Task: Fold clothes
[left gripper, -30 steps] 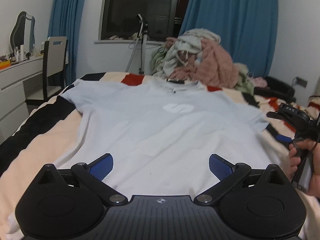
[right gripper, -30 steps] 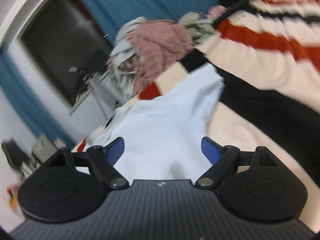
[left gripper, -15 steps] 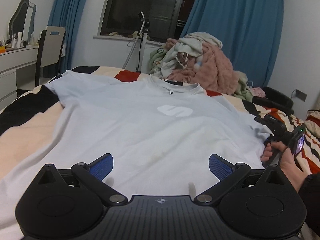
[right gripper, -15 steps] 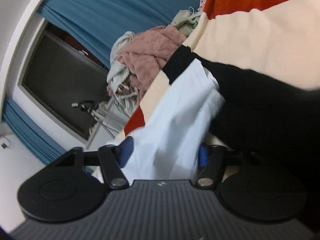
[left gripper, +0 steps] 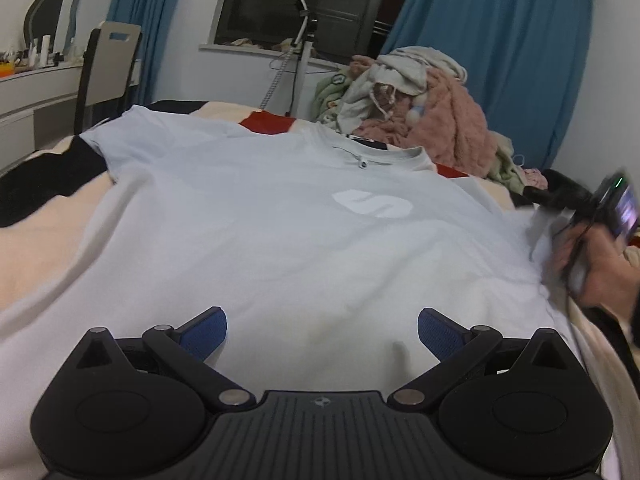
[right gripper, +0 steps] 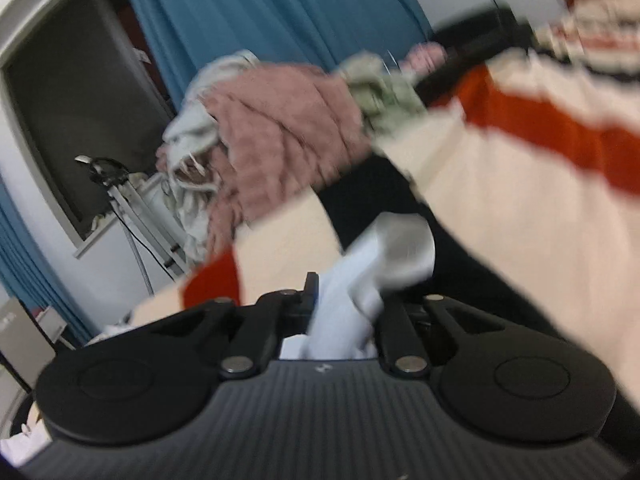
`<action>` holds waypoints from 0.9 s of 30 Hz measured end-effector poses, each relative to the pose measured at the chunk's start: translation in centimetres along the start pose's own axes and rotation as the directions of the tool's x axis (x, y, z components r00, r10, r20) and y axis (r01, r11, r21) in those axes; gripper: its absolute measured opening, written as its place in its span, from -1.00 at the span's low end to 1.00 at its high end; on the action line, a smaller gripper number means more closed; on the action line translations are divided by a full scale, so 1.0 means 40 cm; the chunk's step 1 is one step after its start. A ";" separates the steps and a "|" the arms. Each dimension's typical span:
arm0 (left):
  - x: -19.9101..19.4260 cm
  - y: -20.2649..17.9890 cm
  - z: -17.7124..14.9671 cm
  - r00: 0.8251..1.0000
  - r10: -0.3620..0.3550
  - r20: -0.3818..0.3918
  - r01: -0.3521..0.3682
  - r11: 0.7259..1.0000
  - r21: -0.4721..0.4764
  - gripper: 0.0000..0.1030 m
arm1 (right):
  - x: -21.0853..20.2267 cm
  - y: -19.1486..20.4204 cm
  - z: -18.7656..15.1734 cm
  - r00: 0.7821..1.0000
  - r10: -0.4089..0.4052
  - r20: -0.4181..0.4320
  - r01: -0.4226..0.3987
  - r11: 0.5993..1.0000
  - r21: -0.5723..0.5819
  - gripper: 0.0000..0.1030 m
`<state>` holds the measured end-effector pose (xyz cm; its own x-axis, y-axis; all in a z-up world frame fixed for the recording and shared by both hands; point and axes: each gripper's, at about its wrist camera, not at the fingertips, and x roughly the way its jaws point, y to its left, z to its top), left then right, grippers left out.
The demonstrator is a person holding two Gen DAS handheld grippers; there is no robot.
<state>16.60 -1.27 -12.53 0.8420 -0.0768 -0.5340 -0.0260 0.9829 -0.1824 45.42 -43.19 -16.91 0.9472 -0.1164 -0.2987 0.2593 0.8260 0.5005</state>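
My left tongs [left gripper: 322, 334] gape over the shirt [left gripper: 280, 232]; my right tongs [right gripper: 344, 304] pinch its sleeve [right gripper: 384, 256] at 3 o'clock.

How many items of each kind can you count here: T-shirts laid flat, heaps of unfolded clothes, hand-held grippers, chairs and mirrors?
T-shirt laid flat: 1
Heap of unfolded clothes: 1
Hand-held grippers: 2, the left hand-held gripper and the right hand-held gripper
Chair: 1
Mirror: 1
Total: 6
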 end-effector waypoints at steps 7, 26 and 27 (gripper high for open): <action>-0.046 0.107 0.039 0.997 0.059 -0.039 -0.064 0.989 -0.133 0.98 | -0.128 0.355 0.097 0.989 0.078 0.123 -0.030 0.936 -0.351 -0.90; 0.032 0.277 0.089 0.977 0.211 -0.035 -0.213 0.953 -0.216 0.99 | 0.013 0.864 -0.348 0.969 0.141 -0.202 -0.239 0.736 -0.633 -0.71; 0.040 0.271 0.087 0.976 0.214 -0.036 -0.217 0.954 -0.206 0.99 | 0.018 0.863 -0.343 0.966 0.136 -0.219 -0.246 0.746 -0.619 -0.26</action>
<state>19.54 9.85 -12.47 0.7969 0.1294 -0.5901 -0.3183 0.9201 -0.2282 52.45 -7.20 -11.00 0.9091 0.1210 -0.3985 -0.1561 0.9861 -0.0566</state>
